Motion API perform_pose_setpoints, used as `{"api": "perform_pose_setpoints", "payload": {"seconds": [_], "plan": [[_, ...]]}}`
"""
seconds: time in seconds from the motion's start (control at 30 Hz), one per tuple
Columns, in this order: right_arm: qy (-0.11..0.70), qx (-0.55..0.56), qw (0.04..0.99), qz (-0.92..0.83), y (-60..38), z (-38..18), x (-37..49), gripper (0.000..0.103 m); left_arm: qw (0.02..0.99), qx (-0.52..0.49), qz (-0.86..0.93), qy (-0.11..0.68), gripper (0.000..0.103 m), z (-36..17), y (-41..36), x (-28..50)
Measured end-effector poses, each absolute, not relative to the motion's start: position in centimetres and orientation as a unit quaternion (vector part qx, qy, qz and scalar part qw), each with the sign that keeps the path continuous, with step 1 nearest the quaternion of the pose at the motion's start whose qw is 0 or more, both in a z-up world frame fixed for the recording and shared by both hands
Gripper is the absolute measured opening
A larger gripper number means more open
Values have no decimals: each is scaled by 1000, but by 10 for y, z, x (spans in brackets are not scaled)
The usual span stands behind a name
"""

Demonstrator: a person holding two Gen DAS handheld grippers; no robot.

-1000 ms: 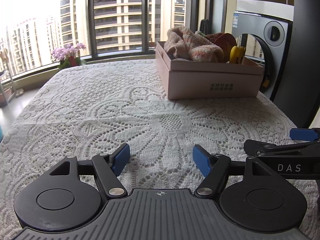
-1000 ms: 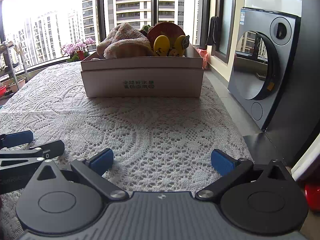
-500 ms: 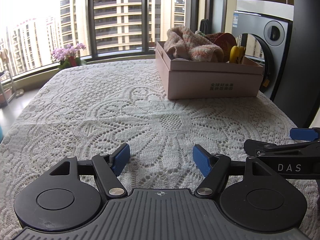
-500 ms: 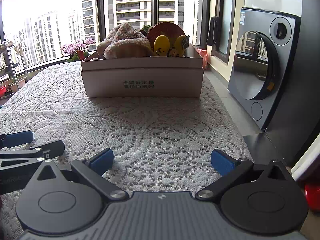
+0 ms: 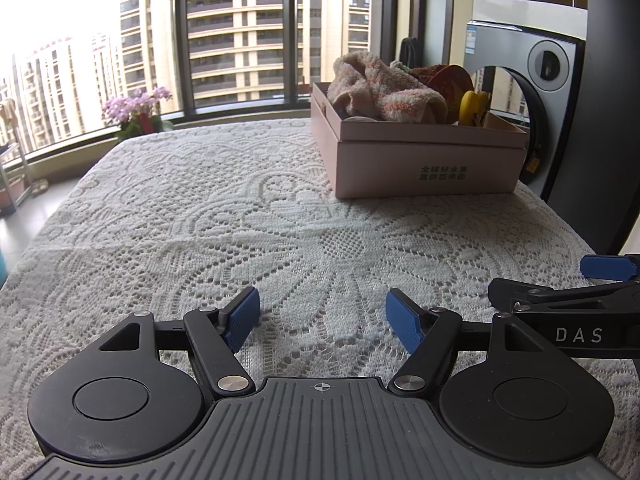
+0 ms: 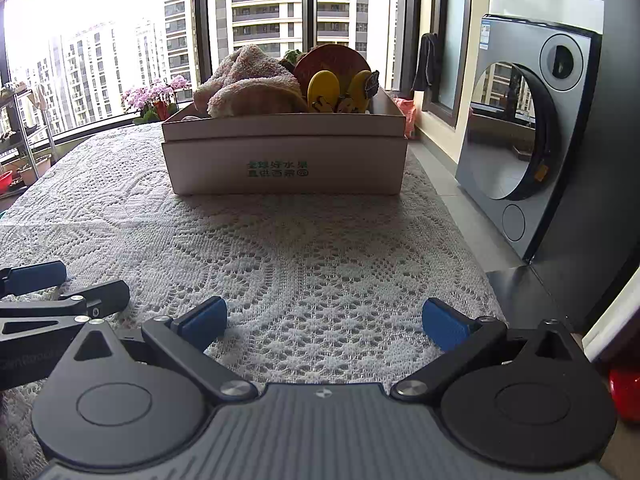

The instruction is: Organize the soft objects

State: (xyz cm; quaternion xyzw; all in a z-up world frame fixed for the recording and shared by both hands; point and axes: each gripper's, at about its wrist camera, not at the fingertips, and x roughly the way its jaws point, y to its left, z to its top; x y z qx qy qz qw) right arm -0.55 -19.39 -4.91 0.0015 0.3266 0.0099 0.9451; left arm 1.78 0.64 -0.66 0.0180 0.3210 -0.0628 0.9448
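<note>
A pink cardboard box stands at the far right of the lace-covered table; it also shows in the right wrist view. It holds a fluffy pink-and-cream towel, a brown round soft item and yellow soft toys. My left gripper is open and empty, low over the cloth near the front. My right gripper is open and empty, beside the left one, which shows at the left edge.
A white lace tablecloth covers the table. A grey washing machine stands to the right of the table. Pink flowers sit on the window sill behind. A red object lies at the lower right.
</note>
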Motion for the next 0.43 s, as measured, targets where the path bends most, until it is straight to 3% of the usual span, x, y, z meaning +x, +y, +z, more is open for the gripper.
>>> {"api": "perform_pose_setpoints", "payload": {"seconds": [0.43], "plan": [[327, 1, 945, 10, -194, -49, -5, 103, 945, 19, -64, 321, 76, -6, 7, 18]]}}
